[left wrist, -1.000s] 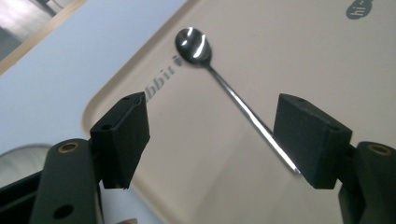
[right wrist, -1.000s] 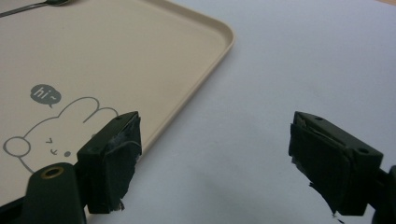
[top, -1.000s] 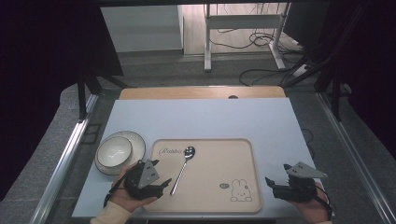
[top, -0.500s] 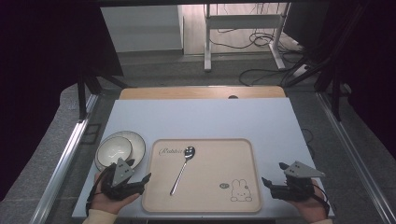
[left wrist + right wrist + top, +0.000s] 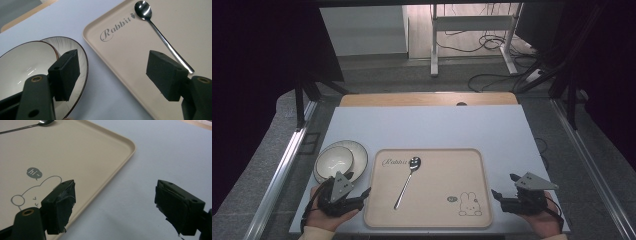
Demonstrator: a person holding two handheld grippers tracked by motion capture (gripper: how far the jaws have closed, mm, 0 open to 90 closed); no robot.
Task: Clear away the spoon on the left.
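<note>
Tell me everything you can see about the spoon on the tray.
The spoon is slim, shiny and looks like metal, with a small oval bowl and a long thin handle. It lies flat on the beige tray, bowl toward the far side beside the word "Rabbit", handle slanting back toward the person's left. Nothing but the tray touches it.

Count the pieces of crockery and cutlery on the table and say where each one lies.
3: a bowl sitting on a plate left of the tray, and a spoon lying on the tray, its bowl end near the word Rabbit. None seem hidden.
</note>
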